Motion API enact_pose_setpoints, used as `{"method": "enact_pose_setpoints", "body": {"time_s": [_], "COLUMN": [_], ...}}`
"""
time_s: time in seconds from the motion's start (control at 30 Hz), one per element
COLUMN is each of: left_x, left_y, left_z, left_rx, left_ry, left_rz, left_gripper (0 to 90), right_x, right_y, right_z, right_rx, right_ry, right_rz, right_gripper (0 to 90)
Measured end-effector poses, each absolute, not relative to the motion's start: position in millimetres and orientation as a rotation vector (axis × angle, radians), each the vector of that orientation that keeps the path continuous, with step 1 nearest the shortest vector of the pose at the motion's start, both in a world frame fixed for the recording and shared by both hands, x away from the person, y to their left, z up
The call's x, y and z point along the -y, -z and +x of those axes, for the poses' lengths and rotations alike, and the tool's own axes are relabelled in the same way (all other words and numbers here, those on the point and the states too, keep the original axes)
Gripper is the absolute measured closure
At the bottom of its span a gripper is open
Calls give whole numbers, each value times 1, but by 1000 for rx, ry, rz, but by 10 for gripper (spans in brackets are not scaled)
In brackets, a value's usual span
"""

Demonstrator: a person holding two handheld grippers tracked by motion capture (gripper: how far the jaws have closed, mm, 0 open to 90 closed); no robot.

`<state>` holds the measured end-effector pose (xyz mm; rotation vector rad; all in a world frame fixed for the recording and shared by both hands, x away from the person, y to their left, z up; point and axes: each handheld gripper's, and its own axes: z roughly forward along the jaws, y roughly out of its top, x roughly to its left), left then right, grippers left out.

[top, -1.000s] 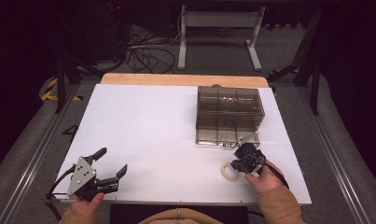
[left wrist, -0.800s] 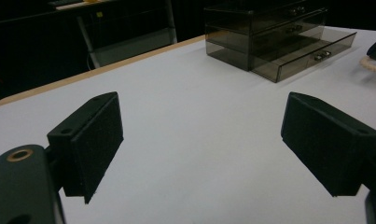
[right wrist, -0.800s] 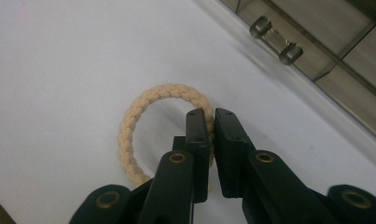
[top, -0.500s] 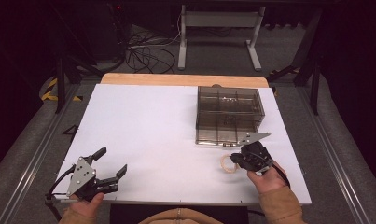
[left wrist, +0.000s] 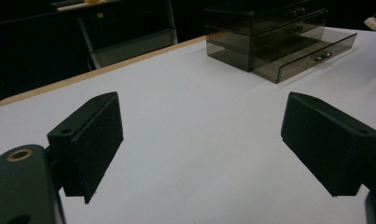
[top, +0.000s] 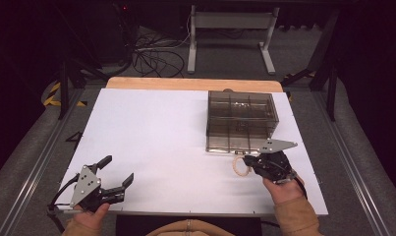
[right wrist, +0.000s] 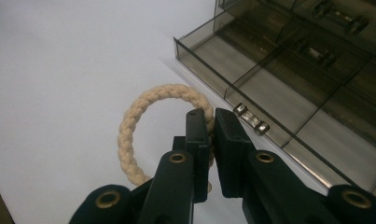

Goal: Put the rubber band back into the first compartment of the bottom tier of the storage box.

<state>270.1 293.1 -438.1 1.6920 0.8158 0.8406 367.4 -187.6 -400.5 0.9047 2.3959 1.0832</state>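
A cream braided rope ring [top: 239,167] [right wrist: 143,105] hangs just above the white table [top: 161,132], in front of a smoky clear drawer box [top: 240,120]. My right gripper [top: 249,161] [right wrist: 211,116] is shut on the ring's right side, so part of the rope is hidden between the pads. The box's bottom drawer [right wrist: 288,93] stands pulled out with its metal handle [right wrist: 251,119] right beside my fingertips. My left gripper [top: 118,169] [left wrist: 199,135] rests at the table's near left corner, open, with nothing between its jaws.
The drawer box [left wrist: 269,37] stands at the right back of the table, with a wooden strip [top: 190,83] along the far edge. Beyond the table are a metal stand [top: 230,29] and cables [top: 151,59] on a dark floor.
My right gripper has risen and drawn toward the open drawer, carrying the rope ring off the table. The left gripper has stayed put.
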Motion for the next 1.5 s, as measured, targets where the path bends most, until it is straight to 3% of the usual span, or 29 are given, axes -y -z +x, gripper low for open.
{"method": "enact_pose_setpoints", "body": {"time_s": [1.5], "left_x": [-293], "left_y": [438], "left_z": [271], "left_rx": [-819], "left_ry": [-838], "left_rz": [1690], "left_gripper": [133], "right_x": [193], "right_y": [382], "right_z": [364], "right_rx": [-2130], "right_ry": [-1299], "right_rz": [726], "right_gripper": [846]}}
